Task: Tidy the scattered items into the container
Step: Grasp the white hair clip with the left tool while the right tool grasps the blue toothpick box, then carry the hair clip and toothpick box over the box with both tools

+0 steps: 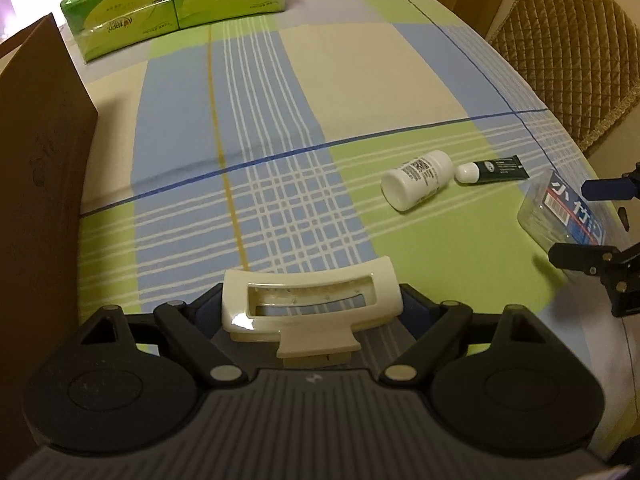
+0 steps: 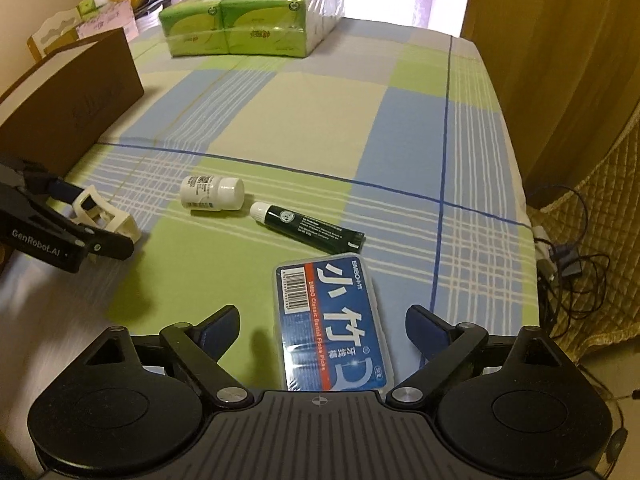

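Observation:
A cream hair claw clip (image 1: 308, 316) sits crosswise between the fingers of my left gripper (image 1: 312, 300), which is shut on it. The brown cardboard box (image 1: 40, 152) stands close on its left. My right gripper (image 2: 322, 320) is open, its fingers on either side of a clear floss pick box with a blue label (image 2: 332, 328), with gaps on both sides. Beyond it, a white pill bottle (image 2: 212, 194) and a dark green tube with a white cap (image 2: 308, 230) lie on the checked tablecloth. From the right wrist view, the left gripper (image 2: 100, 220) holds the clip (image 2: 106, 214) near the cardboard box (image 2: 80, 96).
A green multipack of tissues (image 2: 248, 20) lies at the far end of the table. A chair with a quilted gold cushion (image 1: 568, 48) stands at the right. Cables and a plug (image 2: 560, 256) hang past the table's right edge (image 2: 516, 168).

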The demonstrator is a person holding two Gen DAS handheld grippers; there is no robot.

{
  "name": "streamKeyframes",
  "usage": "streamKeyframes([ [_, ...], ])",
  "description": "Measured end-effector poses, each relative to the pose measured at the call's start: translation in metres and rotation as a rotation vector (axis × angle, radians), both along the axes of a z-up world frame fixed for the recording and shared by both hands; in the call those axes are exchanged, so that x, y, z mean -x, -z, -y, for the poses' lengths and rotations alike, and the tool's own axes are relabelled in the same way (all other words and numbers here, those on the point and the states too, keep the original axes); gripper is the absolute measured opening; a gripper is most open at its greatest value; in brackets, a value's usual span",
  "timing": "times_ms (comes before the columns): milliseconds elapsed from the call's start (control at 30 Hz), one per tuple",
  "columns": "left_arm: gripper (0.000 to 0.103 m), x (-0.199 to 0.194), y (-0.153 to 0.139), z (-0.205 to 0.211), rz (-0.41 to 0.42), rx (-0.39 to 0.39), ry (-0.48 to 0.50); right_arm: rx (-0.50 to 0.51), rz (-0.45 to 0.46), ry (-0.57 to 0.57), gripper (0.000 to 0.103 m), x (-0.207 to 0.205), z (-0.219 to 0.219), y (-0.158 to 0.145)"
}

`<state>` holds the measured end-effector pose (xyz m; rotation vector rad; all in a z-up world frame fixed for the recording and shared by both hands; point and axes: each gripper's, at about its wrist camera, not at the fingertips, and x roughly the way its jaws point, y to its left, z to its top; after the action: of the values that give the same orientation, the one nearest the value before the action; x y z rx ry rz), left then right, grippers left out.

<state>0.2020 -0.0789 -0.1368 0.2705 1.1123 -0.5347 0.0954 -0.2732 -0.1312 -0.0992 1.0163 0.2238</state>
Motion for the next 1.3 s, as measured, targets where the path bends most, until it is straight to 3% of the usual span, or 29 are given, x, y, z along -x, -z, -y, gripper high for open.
streamKeyframes([
  [100,0.085,0.002,0.000,0.002,0.010,-0.013,0.006,0.011,-0.026,0.008,0.065,-0.002,-0.001,0.005],
  [133,0.085,0.003,-0.001,0.002,0.010,-0.014,0.010,0.021,-0.034,0.017,0.062,-0.002,0.000,0.007],
  [400,0.085,0.026,-0.013,-0.002,0.023,0.000,0.049,0.021,-0.056,0.040,0.061,0.017,-0.001,0.003],
  [767,0.085,0.061,-0.066,-0.014,0.102,0.057,0.077,-0.039,-0.014,-0.008,0.061,0.038,-0.028,-0.036],
  [1300,0.085,0.096,-0.132,-0.104,0.230,0.116,-0.005,-0.105,0.070,-0.176,0.061,0.052,-0.113,-0.088],
])
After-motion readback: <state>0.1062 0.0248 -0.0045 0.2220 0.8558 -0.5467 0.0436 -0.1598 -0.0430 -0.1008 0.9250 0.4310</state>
